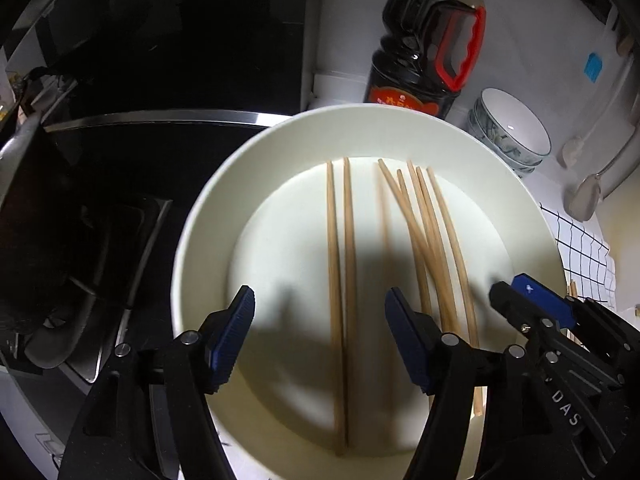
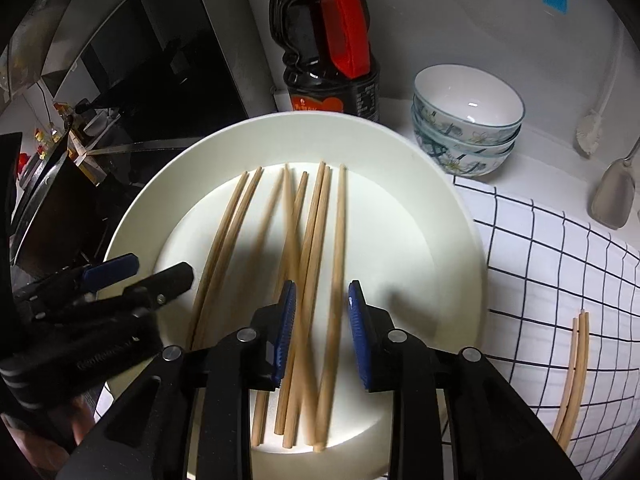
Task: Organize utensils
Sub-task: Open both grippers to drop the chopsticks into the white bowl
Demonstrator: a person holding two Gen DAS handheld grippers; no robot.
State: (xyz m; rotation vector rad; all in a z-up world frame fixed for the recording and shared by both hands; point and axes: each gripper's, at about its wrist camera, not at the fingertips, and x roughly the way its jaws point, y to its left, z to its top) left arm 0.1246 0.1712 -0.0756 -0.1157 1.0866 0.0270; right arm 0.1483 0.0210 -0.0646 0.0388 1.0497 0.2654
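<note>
A white plate (image 1: 208,248) (image 2: 452,248) holds several wooden chopsticks. A parallel pair (image 1: 340,280) (image 2: 224,240) lies on its left part; a crossed bundle (image 1: 432,240) (image 2: 316,248) lies to the right. My left gripper (image 1: 320,332) is open above the pair, one finger on each side, holding nothing. It also shows in the right wrist view (image 2: 148,276). My right gripper (image 2: 322,328) is half open, its fingers straddling chopsticks of the bundle without clamping them. It also shows in the left wrist view (image 1: 520,300). Two more chopsticks (image 2: 576,368) lie on the checked cloth (image 2: 560,264).
A dark sauce bottle (image 1: 428,44) (image 2: 324,48) stands behind the plate. Stacked patterned bowls (image 1: 512,132) (image 2: 468,120) sit at the back right. A spatula (image 2: 612,196) and a brush (image 2: 590,128) lie at the far right. A black stove and pan (image 1: 80,200) are on the left.
</note>
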